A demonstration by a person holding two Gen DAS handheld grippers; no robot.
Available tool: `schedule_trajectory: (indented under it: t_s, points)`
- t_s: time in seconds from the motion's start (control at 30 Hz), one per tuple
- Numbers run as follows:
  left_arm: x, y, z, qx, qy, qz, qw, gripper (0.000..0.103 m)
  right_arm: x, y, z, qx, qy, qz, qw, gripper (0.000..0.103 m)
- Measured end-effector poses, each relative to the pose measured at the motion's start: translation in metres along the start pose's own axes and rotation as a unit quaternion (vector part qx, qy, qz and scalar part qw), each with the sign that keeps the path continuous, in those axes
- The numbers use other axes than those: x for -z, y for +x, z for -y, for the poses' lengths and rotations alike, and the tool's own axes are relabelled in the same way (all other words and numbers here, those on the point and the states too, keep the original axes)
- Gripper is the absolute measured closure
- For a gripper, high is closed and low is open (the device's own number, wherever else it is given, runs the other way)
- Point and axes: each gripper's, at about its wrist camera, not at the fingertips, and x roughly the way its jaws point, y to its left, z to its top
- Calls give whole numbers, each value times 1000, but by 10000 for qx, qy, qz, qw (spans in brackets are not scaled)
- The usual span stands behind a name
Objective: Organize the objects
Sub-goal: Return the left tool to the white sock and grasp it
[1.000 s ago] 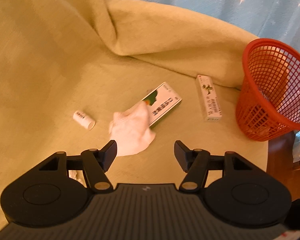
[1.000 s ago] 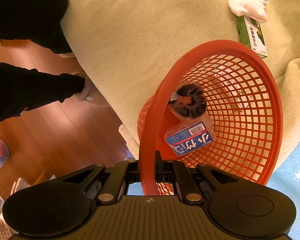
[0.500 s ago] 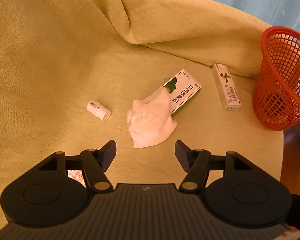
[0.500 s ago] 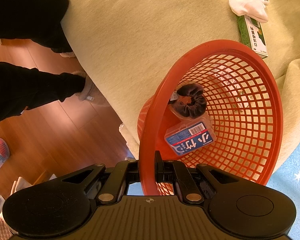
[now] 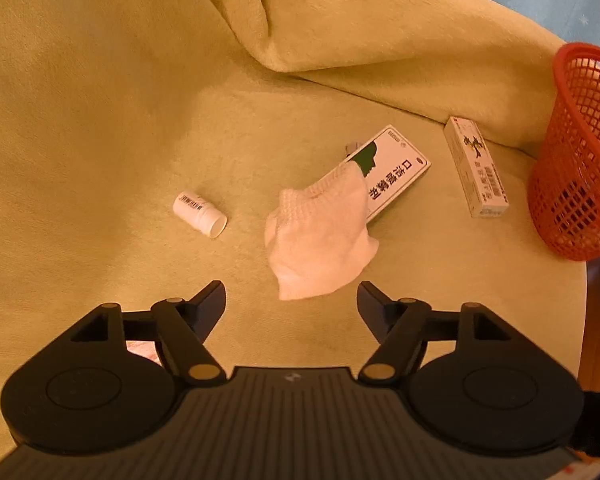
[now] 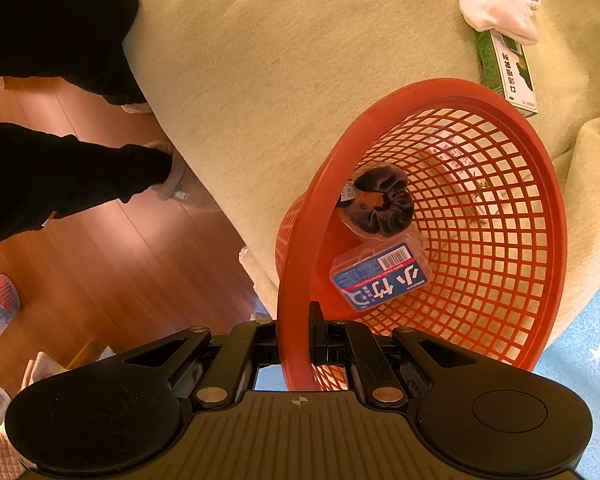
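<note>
Left wrist view: left gripper (image 5: 291, 294) hovers with jaws wide, empty; white sock (image 5: 320, 236) just beyond it, overlapping the green box (image 5: 392, 170); white bottle (image 5: 199, 213) to the left — slim carton (image 5: 476, 166) right.
Right wrist view: right gripper (image 6: 294, 330) clamped on the red basket (image 6: 512, 240) rim; scrunchie (image 6: 380, 204) and blue case (image 6: 380, 276) inside.

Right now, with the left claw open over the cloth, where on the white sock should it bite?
Probably the bunched lower end of the white sock, straight down from above. That end lies free on the cloth, nearest the open left claw; its upper end drapes over the green and white box.
</note>
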Motion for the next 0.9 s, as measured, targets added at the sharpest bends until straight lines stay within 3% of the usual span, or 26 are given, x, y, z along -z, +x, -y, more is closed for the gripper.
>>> schedule_trajectory:
  t_s: [0.13, 0.57, 0.9]
  points:
    - [-8, 12, 6, 57, -4, 114, 9999, 25, -1, 0, 1, -23, 1, -12, 10000, 101]
    - [-31, 53, 16, -36, -38, 67, 10000, 26, 0, 3, 4, -40, 50, 5, 10000, 101]
    - [-30, 57, 19, 26, -66, -134, 9999, 63, 1, 3, 5, -55, 73, 31, 10000, 101]
